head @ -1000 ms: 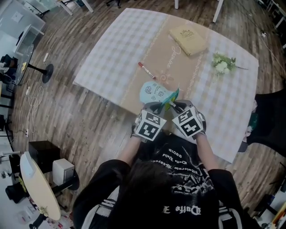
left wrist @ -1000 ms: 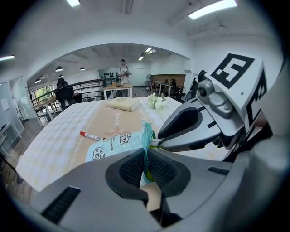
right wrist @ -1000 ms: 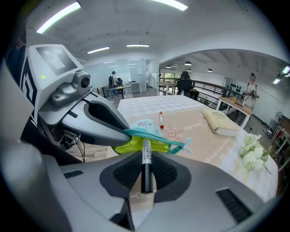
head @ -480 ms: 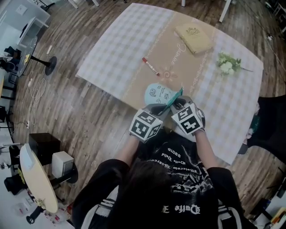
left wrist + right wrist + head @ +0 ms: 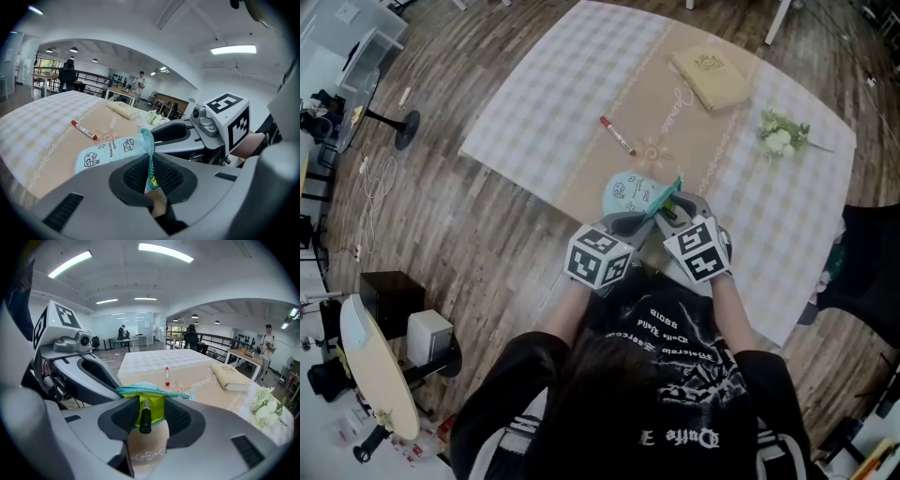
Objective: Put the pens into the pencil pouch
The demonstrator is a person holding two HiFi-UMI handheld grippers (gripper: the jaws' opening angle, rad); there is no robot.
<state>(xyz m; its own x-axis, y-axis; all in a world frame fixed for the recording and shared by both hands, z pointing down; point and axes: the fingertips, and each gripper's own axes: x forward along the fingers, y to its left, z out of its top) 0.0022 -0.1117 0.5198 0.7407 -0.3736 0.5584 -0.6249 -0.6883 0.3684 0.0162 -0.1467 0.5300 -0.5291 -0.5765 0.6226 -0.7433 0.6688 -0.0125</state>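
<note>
Because the pouch [image 5: 637, 195] is thin, soft cloth that sags wherever it is not held, it wants a pinch right on the stiffer zip edge. That is where the left claw [image 5: 151, 173] has it, with jaws closed narrow on the teal zip strip and holding the mouth up off the table [image 5: 544, 103].

The pens are light, stiff and smooth, and likely to slip or roll, so each is best taken across the middle of the barrel. The right claw [image 5: 149, 414] has just been opening its jaws, which now stand wide. A black pen [image 5: 143, 417] sits between them, close against the left pad with a gap to the right one. Its front end is down in the yellow lining of the pouch mouth. From this claw the pouch is at twelve o'clock, right at the tips, and the left claw is at nine o'clock, just beside it.

In the head view the pouch lies by the near table edge, at twelve o'clock of both claws. A red-capped pen [image 5: 617, 136] lies loose at eleven o'clock of the pouch, well apart from it and from either claw. I judge it the next one to fetch.
</note>
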